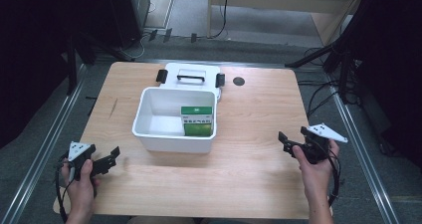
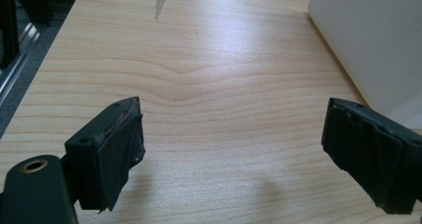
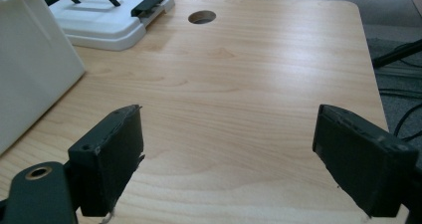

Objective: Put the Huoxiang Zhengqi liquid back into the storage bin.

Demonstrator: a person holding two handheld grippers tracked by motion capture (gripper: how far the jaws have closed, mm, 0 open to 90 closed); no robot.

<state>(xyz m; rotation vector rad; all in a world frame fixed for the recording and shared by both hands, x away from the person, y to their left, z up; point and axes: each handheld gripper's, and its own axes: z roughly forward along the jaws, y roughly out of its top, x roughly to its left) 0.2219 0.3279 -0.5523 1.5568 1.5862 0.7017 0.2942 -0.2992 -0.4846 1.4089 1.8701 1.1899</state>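
Between both grippers: white bin [image 1: 171,139] holding a green box [image 1: 197,120].
Left gripper [image 1: 110,157] and right gripper [image 1: 284,140] spread wide, empty; lid [image 1: 191,77] beyond bin.

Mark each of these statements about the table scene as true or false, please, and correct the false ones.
1. A green and white carton stands inside the open white plastic box. True.
2. The white lid with a black handle is closed on the box. False: it lies on the wooden table behind the box.
3. The left gripper is open and empty. True.
4. The right gripper holds the carton. False: it is open and empty.
5. A round hole is in the table near the lid. True.
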